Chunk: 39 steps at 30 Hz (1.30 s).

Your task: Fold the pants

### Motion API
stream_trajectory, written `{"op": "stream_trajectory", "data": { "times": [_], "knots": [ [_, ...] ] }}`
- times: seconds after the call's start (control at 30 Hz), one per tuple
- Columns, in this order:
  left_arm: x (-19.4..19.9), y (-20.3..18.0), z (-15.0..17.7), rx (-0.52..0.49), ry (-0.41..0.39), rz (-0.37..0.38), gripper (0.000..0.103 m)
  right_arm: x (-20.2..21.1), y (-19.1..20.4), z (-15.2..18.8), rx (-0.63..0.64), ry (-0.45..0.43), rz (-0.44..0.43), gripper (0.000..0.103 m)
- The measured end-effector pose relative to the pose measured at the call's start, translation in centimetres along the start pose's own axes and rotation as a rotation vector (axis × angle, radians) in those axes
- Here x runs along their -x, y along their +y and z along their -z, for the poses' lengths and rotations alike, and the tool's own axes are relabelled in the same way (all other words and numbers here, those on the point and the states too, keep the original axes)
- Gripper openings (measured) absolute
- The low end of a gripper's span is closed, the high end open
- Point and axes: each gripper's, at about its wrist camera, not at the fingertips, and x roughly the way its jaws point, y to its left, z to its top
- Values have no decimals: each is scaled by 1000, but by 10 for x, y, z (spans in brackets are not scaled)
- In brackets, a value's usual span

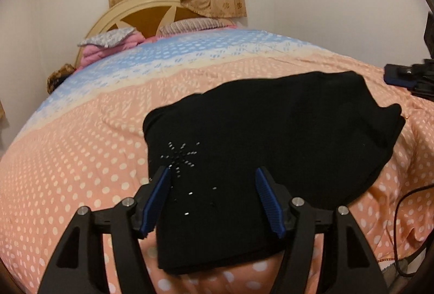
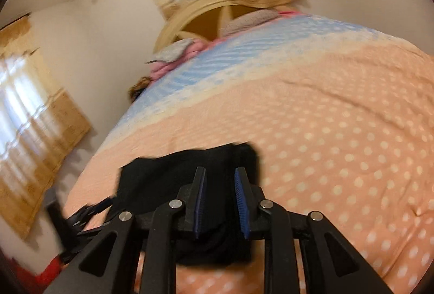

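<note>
Black pants (image 1: 271, 136) lie folded into a thick bundle on the bed, with a small rhinestone star pattern on the near left part. My left gripper (image 1: 213, 172) hangs over the bundle's near end, its blue pads spread wide, and nothing is pinched between them. In the right wrist view the same pants (image 2: 173, 172) show as a dark bundle under and ahead of my right gripper (image 2: 219, 172). Its jaws stand a narrow gap apart with no cloth between the pads. The left gripper's black frame (image 2: 81, 215) shows at the lower left of that blurred view.
The bed has a peach polka-dot cover (image 1: 81, 158) with a blue band further back. Pillows (image 1: 108, 39) and a cream headboard (image 1: 141, 6) are at the far end under a curtained window. A dark device (image 1: 407, 77) and cables (image 1: 401, 212) sit at the bed's right edge.
</note>
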Motion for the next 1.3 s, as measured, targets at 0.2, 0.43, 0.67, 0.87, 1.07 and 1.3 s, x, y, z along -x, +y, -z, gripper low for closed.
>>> {"op": "stream_trajectory", "data": {
  "times": [0.2,0.43,0.67,0.87,1.07,1.3],
  "knots": [
    [-3,2,-1,-38,-12,-45,77,-9,25,32,88,175,-66,23],
    [-8,25,5,43,49,-28,84,-21,-10,46,-69,257,-17,14],
    [22,50,-6,71,-4,-48,85,5,21,22,119,118,160,17],
    [-1,73,-43,170,-43,-117,89,-23,44,-9,167,47,102,17],
    [-72,70,-52,193,105,-157,89,-99,31,-20,157,125,196,18],
    [-97,94,-37,362,220,-116,102,-122,21,-25,145,88,188,18]
  ]
}}
